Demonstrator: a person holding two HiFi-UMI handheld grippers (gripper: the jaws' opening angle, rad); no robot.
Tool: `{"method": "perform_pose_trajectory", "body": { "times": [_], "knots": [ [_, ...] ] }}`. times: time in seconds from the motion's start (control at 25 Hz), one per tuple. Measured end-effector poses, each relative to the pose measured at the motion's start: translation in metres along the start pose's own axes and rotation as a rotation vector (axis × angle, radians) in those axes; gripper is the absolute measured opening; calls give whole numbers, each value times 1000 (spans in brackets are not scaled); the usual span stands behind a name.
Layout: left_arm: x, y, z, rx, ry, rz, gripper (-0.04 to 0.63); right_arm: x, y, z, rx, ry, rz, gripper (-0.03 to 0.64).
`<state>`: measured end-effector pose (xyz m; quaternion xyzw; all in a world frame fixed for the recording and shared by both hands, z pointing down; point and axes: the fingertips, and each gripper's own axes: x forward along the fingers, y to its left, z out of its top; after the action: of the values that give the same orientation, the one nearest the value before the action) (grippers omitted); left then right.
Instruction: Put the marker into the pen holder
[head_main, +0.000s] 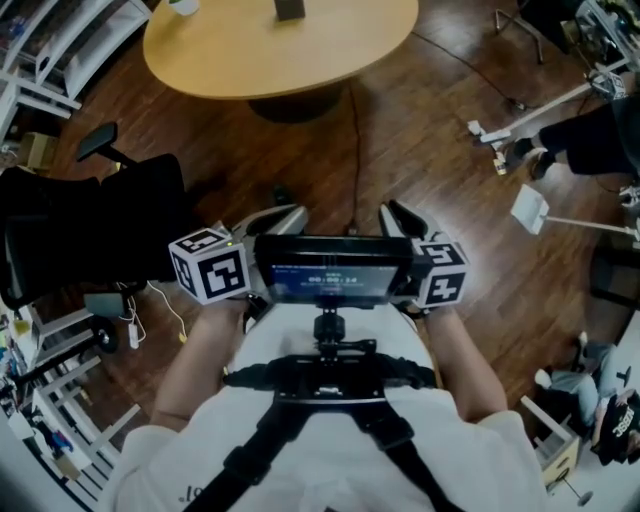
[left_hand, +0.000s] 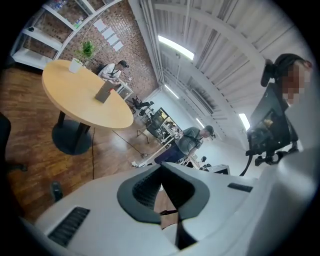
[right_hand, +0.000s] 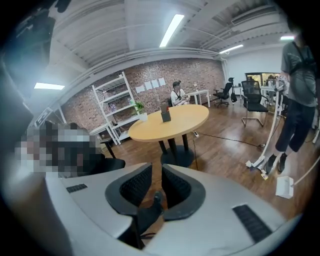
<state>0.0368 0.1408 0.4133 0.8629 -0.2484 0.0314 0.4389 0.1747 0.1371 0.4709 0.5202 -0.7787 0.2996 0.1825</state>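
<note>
Marker: I can't find it in any view, and neither pair of jaws holds it. The left gripper (left_hand: 161, 168) has its jaws clenched. The dark pads meet at the tips with nothing caught between them, and only a patch of wooden floor (left_hand: 30, 160) shows in the small opening further back. The right gripper (right_hand: 156, 169) has its jaws released by a narrow slit. Through that slit I see bare floor and, low down, a dark part I can't identify.

In the head view the two grippers sit side by side, close in front of the person's chest. A dark screen (head_main: 330, 268) is mounted just behind the jaws, between the two cubes with square markers.

Well ahead of both pairs of jaws stands a round table (right_hand: 175, 126) with a light wooden top on a dark pedestal. It lies almost straight ahead of the right jaws, and ahead and off to the left of the left jaws. A dark upright object (right_hand: 165, 116) stands on the table. It may be the pen holder, but from here I can't tell. Just to its left is a white pot with a green plant (right_hand: 142, 116).

Beyond the table are white shelves (right_hand: 112, 100) against a brick wall, and a seated person (right_hand: 176, 95) at a far desk. Off to the right of the right jaws, a standing person in a grey top (right_hand: 297, 65) is near the edge of the view. A black office chair (head_main: 90, 225) stands to the left of the left jaws.
</note>
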Motion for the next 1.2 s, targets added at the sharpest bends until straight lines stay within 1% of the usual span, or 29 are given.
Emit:
{"method": "perform_pose_trajectory", "body": {
  "times": [0.12,0.24,0.4,0.68,0.92,1.04,1.2],
  "knots": [
    [-8,-20,-23,1,-11,0,-8,-21,5,-11,-15,-10,4,72],
    [-13,-23,-34,-6,-17,17,-8,-28,10,-14,-22,-17,13,72],
    [-17,-26,-31,-8,-43,14,-8,-29,16,-14,-27,-25,28,72],
    [-28,-33,-37,-3,-22,28,-8,-28,25,-11,-29,-29,46,72],
    [-64,-15,-38,-23,-16,27,-8,-20,64,-16,-32,-29,57,72],
    [-72,-10,-33,-27,-7,15,-8,-18,66,-14,-33,-33,53,72],
    [-78,-3,-21,-2,8,13,-8,-16,64,-9,-33,-38,44,72]
  ]
}}
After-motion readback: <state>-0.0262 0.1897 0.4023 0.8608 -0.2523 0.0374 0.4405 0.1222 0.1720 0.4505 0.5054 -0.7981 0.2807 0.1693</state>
